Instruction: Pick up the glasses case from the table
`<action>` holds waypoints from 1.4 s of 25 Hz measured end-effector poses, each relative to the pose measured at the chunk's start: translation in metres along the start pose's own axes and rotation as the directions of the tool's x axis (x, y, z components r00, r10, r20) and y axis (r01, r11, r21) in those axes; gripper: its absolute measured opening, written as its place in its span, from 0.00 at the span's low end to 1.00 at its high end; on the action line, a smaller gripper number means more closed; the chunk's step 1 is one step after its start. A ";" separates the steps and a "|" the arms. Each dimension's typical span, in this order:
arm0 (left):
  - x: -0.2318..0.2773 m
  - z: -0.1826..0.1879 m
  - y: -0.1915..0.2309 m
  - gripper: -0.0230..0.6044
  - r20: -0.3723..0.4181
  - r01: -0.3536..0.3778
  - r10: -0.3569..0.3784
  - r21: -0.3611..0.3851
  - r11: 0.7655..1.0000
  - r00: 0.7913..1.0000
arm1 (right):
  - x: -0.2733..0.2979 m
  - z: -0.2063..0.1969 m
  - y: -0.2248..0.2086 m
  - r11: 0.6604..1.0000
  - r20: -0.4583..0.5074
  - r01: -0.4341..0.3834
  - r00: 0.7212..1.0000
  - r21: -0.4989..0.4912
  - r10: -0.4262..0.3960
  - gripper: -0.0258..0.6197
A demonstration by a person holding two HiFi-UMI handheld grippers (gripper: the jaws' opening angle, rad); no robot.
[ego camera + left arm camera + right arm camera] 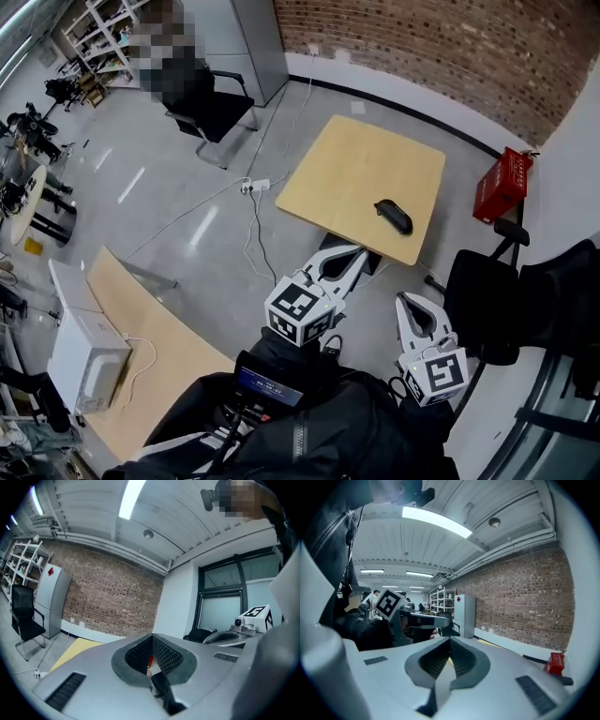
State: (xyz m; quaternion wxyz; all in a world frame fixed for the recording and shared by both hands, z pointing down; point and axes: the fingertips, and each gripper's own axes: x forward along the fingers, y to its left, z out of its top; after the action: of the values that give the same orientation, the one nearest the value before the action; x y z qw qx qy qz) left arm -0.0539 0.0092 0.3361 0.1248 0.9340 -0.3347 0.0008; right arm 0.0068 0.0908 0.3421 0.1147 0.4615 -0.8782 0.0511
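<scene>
So there's just one glasses case (pixel 394 217), closed up so no telling what's inside, lying on the wooden tabletop (pixel 352 169) a bit ahead of both grippers and touching neither. The left gripper (pixel 354 251) and right gripper (pixel 404 300) each have their jaws pressed together on nothing. One red box (pixel 503 183) sits ahead of the right gripper, off to its right.

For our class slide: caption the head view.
Left gripper and right gripper, both shut, face a glasses case on the table.
</scene>
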 end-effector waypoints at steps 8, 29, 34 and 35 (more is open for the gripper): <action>0.013 -0.006 0.031 0.03 -0.015 0.026 -0.027 -0.043 0.999 1.000 | 0.037 -0.010 0.001 1.000 -0.063 0.007 0.998 0.019 -0.006 0.05; 0.086 -0.015 0.083 0.03 -0.065 -0.057 0.054 -0.042 0.997 0.996 | 0.100 -0.024 -0.076 0.991 -0.071 -0.101 0.992 0.090 0.107 0.05; 0.127 -0.028 0.092 0.03 -0.129 -0.074 0.066 -0.066 0.995 0.990 | 0.110 -0.049 -0.124 0.990 -0.124 -0.083 0.988 0.111 0.097 0.05; 0.136 -0.033 0.094 0.03 -0.148 -0.078 0.067 -0.070 0.994 0.987 | 0.112 -0.056 -0.135 0.990 -0.139 -0.074 0.986 0.121 0.091 0.05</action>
State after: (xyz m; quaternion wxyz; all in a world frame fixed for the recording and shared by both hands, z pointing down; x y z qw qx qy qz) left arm -0.0048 -0.1379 0.4010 0.1841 0.9132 -0.3583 0.0607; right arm 0.0654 -0.0645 0.4224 0.1488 0.4255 -0.8816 0.1397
